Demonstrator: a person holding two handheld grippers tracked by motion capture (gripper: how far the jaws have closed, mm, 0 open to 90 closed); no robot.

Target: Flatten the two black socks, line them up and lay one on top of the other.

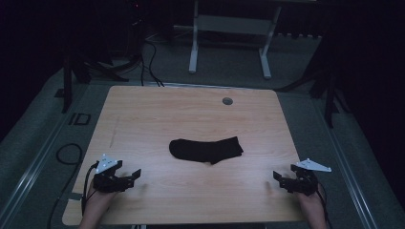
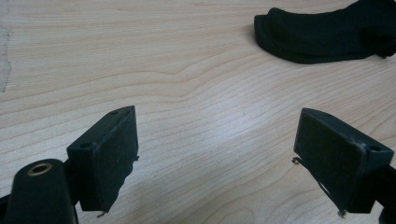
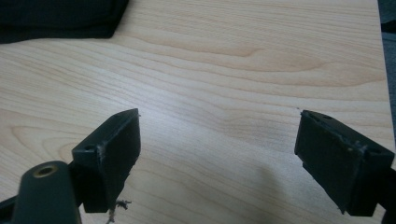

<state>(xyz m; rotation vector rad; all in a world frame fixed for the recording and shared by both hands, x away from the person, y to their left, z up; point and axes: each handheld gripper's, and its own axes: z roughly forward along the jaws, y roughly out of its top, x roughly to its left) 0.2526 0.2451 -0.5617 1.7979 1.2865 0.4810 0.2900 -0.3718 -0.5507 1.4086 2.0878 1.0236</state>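
Two grippers sit at the near edge of the wooden table (image 1: 143, 109), one at each near corner, both with jaws spread wide and nothing between them. The left gripper (image 1: 135, 174) rests near the left corner, and the right gripper (image 1: 276, 176) mirrors it at the right corner. Farther in, at the middle of the table, lies a black sock (image 1: 206, 150), flat, its length running left to right, well apart from both grippers. Judging by this, the work on the sock has not begun: it is untouched, and reaching, grasping and whatever handling follows all remain. The left gripper view shows the sock's rounded end as layered folds (image 2: 322, 35), detail the high view blurs into one dark shape. The high view alone gives the small grey disc (image 1: 227, 100) near the far edge and the floor beyond.
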